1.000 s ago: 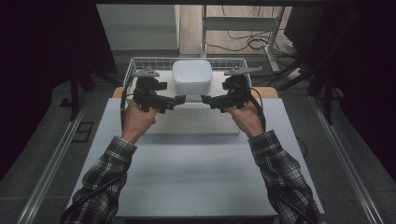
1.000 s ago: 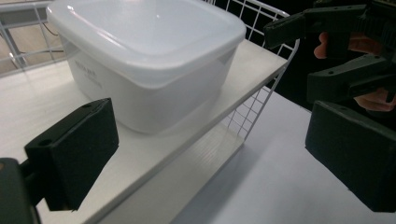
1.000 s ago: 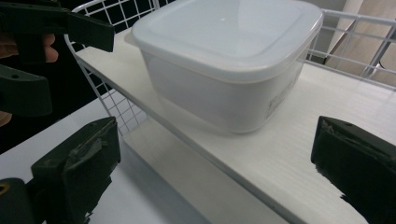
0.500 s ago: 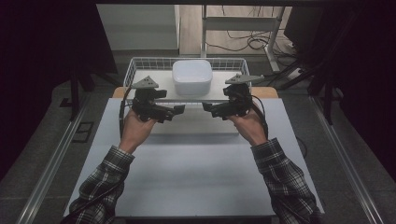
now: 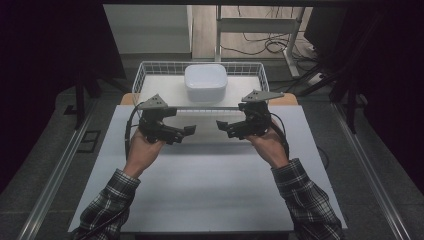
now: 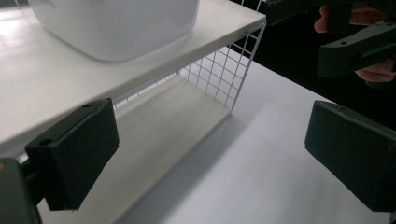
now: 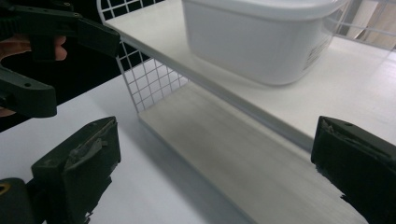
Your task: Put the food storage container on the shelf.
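The white tub (image 5: 205, 82) sits on the upper shelf (image 5: 165, 90) of the wire rack (image 5: 142, 75) at the far edge of the counter (image 5: 200, 190). Both claws hang in front of the rack, below the tub: left claw (image 5: 189, 131) and right claw (image 5: 220, 125) each with jaws apart, holding nothing. This looks like the approach; next, each must rise over the shelf's front edge to flank the tub. Open counter lies below them.

Bare table (image 5: 200, 200) open; wire rack (image 5: 150, 70) with tub (image 5: 205, 82) blocks beyond
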`<state>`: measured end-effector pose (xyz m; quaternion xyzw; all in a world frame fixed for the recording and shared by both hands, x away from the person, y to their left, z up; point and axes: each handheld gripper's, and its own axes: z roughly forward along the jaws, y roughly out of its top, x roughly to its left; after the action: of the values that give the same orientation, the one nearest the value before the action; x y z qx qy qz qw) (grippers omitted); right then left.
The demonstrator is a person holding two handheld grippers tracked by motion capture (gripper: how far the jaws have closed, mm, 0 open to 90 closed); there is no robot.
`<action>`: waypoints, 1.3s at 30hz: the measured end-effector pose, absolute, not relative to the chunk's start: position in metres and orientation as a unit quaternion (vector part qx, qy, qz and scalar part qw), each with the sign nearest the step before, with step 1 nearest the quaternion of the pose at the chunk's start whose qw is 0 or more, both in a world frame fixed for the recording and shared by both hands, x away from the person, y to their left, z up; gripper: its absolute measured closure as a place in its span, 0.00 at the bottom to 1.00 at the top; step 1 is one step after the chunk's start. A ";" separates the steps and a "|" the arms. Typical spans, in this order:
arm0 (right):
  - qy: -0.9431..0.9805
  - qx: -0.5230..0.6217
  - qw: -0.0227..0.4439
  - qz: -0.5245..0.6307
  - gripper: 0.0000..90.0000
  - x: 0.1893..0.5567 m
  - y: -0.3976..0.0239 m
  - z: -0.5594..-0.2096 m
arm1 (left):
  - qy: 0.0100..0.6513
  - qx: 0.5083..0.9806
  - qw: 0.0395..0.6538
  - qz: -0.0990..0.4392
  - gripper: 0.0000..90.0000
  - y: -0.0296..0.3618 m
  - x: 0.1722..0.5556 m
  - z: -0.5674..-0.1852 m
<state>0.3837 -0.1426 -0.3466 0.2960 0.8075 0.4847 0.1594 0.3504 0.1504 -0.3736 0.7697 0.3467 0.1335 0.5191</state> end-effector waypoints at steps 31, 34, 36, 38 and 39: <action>0.814 0.289 0.171 0.474 0.00 0.336 -0.166 -0.390 | 0.358 0.768 0.517 0.125 0.04 0.160 0.301 -0.425; 0.814 0.291 0.171 0.473 0.00 0.334 -0.168 -0.395 | 0.359 0.767 0.517 0.123 0.04 0.160 0.298 -0.430; 0.814 0.292 0.169 0.473 0.00 0.333 -0.169 -0.398 | 0.360 0.767 0.517 0.121 0.04 0.160 0.296 -0.433; 0.814 0.292 0.170 0.473 0.00 0.332 -0.169 -0.401 | 0.361 0.767 0.517 0.120 0.04 0.159 0.295 -0.436; 0.814 0.292 0.169 0.473 0.00 0.331 -0.170 -0.403 | 0.362 0.766 0.517 0.119 0.04 0.159 0.295 -0.438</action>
<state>0.3308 -0.1695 -0.4029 0.2922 0.8137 0.4731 0.1694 0.2946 0.1592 -0.4377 0.7663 0.3616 0.1192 0.5175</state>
